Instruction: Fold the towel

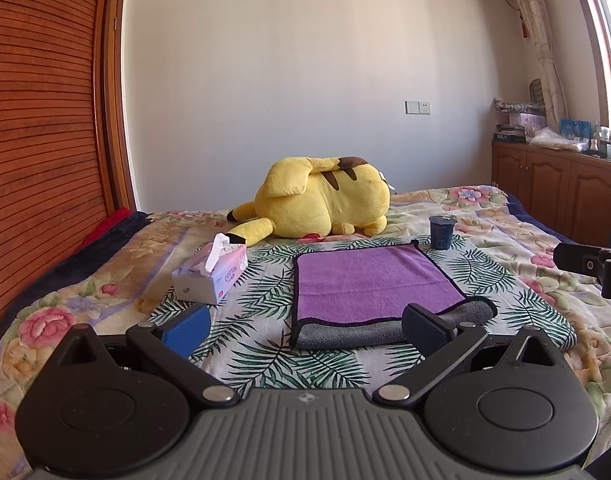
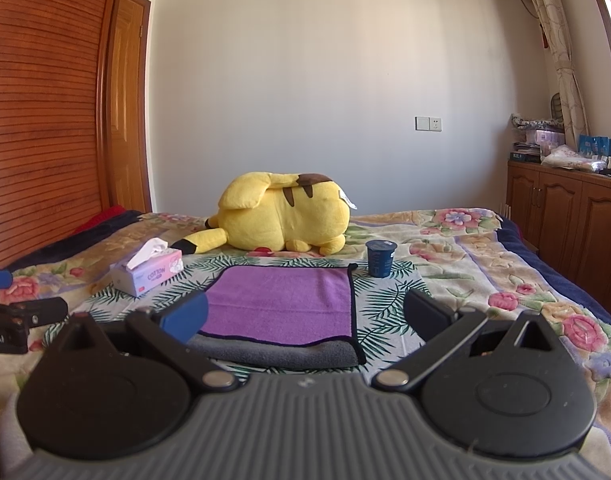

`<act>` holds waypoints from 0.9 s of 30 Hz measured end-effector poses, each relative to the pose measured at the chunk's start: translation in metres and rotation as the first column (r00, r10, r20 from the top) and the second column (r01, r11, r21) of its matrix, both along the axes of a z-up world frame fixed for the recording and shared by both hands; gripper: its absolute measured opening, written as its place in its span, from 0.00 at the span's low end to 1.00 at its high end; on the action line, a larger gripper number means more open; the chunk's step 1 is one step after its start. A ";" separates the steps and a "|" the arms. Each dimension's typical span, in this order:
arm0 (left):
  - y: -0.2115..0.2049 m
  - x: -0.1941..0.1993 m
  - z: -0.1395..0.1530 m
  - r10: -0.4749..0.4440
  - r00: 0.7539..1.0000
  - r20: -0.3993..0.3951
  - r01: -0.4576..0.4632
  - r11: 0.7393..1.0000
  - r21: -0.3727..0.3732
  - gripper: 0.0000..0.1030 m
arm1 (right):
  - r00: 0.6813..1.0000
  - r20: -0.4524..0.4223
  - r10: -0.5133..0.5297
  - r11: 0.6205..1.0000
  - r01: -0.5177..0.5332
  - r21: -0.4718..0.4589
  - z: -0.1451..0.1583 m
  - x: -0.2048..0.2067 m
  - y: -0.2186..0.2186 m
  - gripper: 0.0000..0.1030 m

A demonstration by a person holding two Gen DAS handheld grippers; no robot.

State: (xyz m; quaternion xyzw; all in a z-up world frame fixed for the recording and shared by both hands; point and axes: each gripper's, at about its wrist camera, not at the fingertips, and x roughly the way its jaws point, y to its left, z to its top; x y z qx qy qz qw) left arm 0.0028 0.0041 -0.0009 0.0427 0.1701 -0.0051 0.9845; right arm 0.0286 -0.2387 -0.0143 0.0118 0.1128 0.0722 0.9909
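Observation:
A purple towel (image 1: pixel 365 280) with black trim and a grey underside lies folded on the leaf-print cloth on the bed; it also shows in the right wrist view (image 2: pixel 281 300). A grey layer sticks out along its near edge. My left gripper (image 1: pixel 305 328) is open and empty, just short of the towel's near edge. My right gripper (image 2: pixel 305 316) is open and empty, also near the towel's front edge, its left finger (image 2: pixel 185 318) in front of the towel's near left corner. The right gripper shows at the left wrist view's right edge (image 1: pixel 593 268).
A pink tissue box (image 1: pixel 211 276) stands left of the towel. A dark blue cup (image 1: pixel 441 232) stands at the towel's far right corner. A yellow plush toy (image 1: pixel 321 200) lies behind. A wooden wardrobe (image 1: pixel 37 120) is on the left, wooden cabinets (image 1: pixel 557 184) on the right.

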 end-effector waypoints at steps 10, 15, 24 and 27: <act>-0.001 0.013 0.001 -0.007 0.999 -0.049 0.008 1.000 0.007 0.84 | 1.000 -0.028 0.014 1.000 -0.013 0.017 -0.001 0.014 0.000 1.00; 0.006 0.027 0.002 -0.004 0.996 -0.089 0.002 1.000 -0.025 0.84 | 0.999 -0.043 0.022 1.000 -0.022 0.003 -0.001 0.028 -0.001 1.00; 0.008 0.052 0.005 -0.005 0.995 -0.100 0.004 1.000 -0.009 0.83 | 0.996 -0.070 0.058 0.998 -0.060 -0.033 -0.002 0.053 -0.002 1.00; 0.008 0.062 0.005 -0.010 0.994 -0.106 0.010 1.000 -0.001 0.83 | 0.995 -0.081 0.063 0.997 -0.067 -0.048 -0.003 0.061 -0.002 1.00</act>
